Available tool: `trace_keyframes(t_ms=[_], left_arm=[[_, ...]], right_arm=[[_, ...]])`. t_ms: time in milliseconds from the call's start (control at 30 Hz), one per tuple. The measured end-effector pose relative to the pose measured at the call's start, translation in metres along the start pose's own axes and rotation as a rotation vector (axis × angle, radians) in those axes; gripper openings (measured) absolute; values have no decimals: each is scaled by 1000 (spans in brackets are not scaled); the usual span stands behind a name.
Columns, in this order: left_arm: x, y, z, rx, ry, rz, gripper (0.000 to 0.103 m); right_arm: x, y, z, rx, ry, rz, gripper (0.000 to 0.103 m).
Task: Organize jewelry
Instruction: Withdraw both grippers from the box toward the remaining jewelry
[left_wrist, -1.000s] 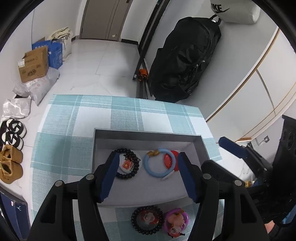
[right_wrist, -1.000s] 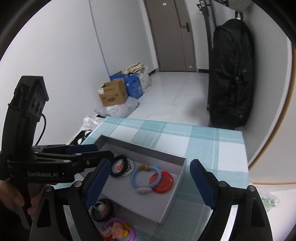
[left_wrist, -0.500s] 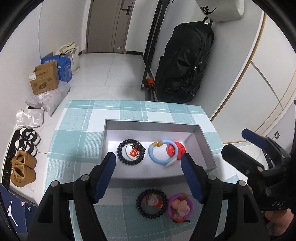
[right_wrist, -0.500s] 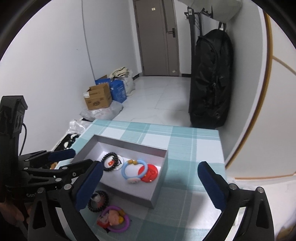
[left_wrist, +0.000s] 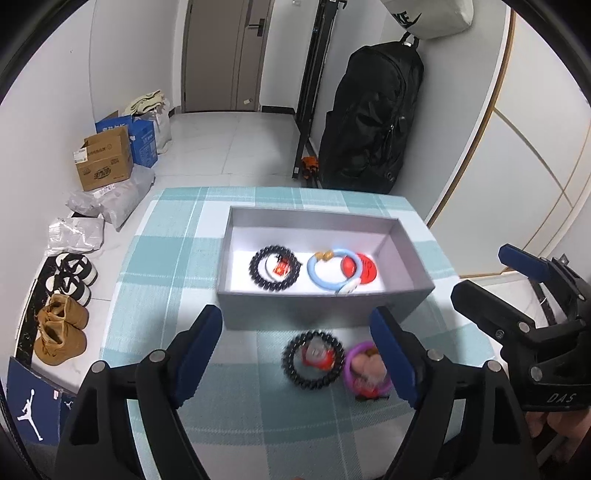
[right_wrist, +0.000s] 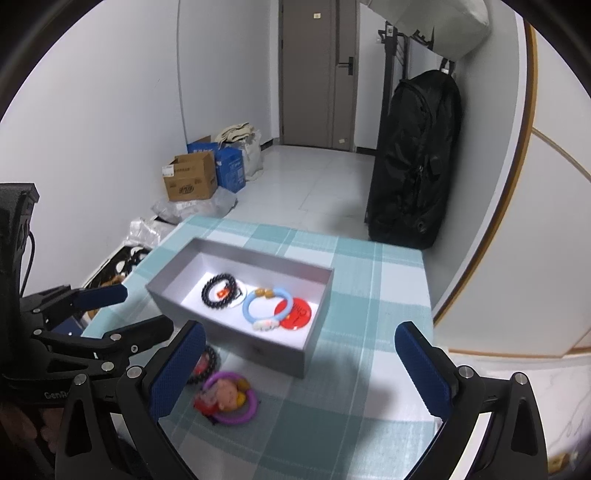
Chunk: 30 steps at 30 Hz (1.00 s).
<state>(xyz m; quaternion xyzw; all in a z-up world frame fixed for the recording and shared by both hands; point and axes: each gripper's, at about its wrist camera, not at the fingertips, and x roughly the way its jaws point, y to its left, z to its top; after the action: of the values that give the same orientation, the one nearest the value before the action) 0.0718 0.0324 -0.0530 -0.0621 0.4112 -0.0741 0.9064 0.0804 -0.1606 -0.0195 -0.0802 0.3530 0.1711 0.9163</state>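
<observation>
Both tools had pulled back from the grey box (left_wrist: 325, 306) over the last second, so more of the checked counter (left_wrist: 166, 266) showed. The left tool (left_wrist: 301, 354) had just opened wider and held nothing; the right tool (right_wrist: 295, 365) stood fully open, also empty. This suggested a piece had just been dropped off and two remained.

Inside the shallow, matte cardboard box lay a black bead bracelet (left_wrist: 274, 269), a smooth pale-blue ring (left_wrist: 332, 271) and a flat red disc (left_wrist: 365, 269). On the woven cloth just near the box lay a second black bead bracelet (left_wrist: 313, 360) and a glossy purple ring (left_wrist: 367, 373) with a small doll charm.
</observation>
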Motion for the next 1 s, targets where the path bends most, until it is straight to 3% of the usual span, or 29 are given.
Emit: trace_keyframes(t_ms=[267,533,800,1000], left_arm=[[0,3,-15,-12,44,6,79],[3,7,-24,-8,81,13,79],[2,32,-28,-80,120,45,79],[4,47,-26,-141,131,54,79]], right_arm=[[11,-6,-23,30,92,93,103],[13,3,-43,19,128,193,103],[27,30,-61,-103,174,213,101],[40,33,-62,-106,196,237,89]])
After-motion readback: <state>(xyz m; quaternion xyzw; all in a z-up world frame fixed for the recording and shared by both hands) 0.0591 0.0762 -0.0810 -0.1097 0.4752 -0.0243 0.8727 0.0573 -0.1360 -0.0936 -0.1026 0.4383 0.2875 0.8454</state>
